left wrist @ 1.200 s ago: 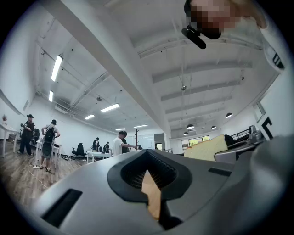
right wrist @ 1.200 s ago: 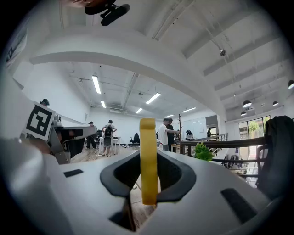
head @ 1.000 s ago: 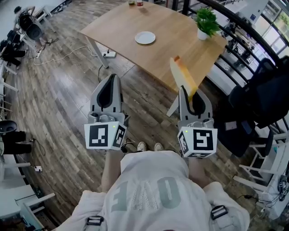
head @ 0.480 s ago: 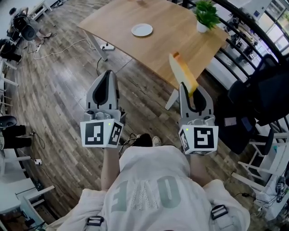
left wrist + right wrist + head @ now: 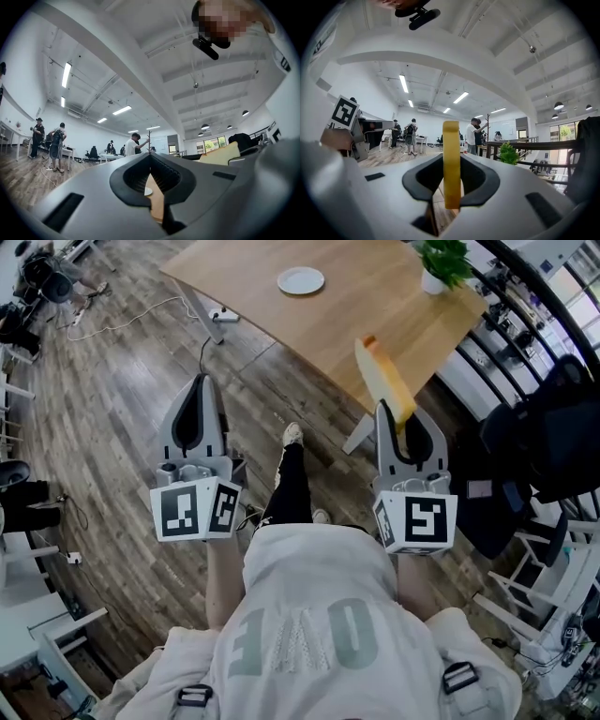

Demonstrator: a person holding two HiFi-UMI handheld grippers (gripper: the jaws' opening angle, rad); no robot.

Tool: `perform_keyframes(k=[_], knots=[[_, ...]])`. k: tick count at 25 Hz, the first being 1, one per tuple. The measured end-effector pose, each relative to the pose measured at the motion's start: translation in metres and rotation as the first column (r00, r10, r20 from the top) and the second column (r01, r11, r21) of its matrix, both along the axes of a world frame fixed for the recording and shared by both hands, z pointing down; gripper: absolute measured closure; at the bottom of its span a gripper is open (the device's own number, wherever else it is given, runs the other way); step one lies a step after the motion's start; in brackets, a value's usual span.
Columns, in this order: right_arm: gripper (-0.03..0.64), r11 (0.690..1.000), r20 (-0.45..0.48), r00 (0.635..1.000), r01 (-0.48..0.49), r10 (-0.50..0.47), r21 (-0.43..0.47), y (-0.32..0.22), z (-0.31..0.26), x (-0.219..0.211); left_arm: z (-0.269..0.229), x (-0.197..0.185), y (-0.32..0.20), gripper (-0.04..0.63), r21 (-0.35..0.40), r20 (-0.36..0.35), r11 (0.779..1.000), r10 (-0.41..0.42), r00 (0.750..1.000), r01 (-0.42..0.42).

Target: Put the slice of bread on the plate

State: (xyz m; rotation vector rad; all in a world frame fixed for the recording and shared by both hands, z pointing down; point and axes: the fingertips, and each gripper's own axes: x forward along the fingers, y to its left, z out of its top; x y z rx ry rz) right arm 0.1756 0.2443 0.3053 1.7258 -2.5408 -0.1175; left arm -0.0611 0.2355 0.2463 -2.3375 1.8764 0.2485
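Wood-plank floor (image 5: 112,427) underfoot, with one dark-trousered leg (image 5: 289,479) forward between my two grippers.

- Left gripper (image 5: 200,381): jaws closed tip to tip, nothing between them.
- Right gripper (image 5: 405,418): jaws clamped on the yellow-crusted slice of bread (image 5: 384,381), held on edge, its lower end hidden between my pads.
- Light wooden table (image 5: 375,320), beyond: far side cut off by the frame.
- Small round white plate (image 5: 301,280): on the table, well apart from the bread.
- Potted green plant (image 5: 445,263): near the table's right corner.
- Black office chair (image 5: 553,437): right of the table.
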Motion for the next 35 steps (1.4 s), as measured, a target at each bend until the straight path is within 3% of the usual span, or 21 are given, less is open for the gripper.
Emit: perform_keyframes(k=[4, 10, 16, 28, 35], knots=[[0.525, 1.000, 0.018, 1.000, -0.015, 0.015, 0.002, -0.036, 0.005, -0.003, 0.005, -0.007, -0.035, 0.588, 0.028, -0.015, 1.000, -0.004, 1.000, 0.004], [0.523, 1.000, -0.026, 1.000, -0.001, 0.001, 0.012, -0.105, -0.007, -0.028, -0.010, -0.038, -0.103, 0.588, 0.045, -0.021, 0.999, -0.025, 0.999, 0.026], [0.523, 1.000, -0.029, 1.000, 0.004, -0.004, 0.031, -0.185, -0.024, -0.070, -0.028, -0.078, -0.174, 0.588, 0.062, -0.032, 0.998, -0.016, 0.999, 0.018], [0.525, 0.998, -0.052, 0.999, -0.015, 0.018, 0.056, -0.307, -0.051, -0.136, -0.033, -0.121, -0.316, 0.588, 0.074, -0.042, 0.994, 0.086, 0.995, -0.083], [0.525, 0.996, -0.117, 0.989, -0.086, 0.089, 0.031, -0.355, -0.042, -0.144, -0.016, -0.125, -0.373, 0.588, 0.042, -0.007, 0.990, 0.138, 0.990, -0.138]])
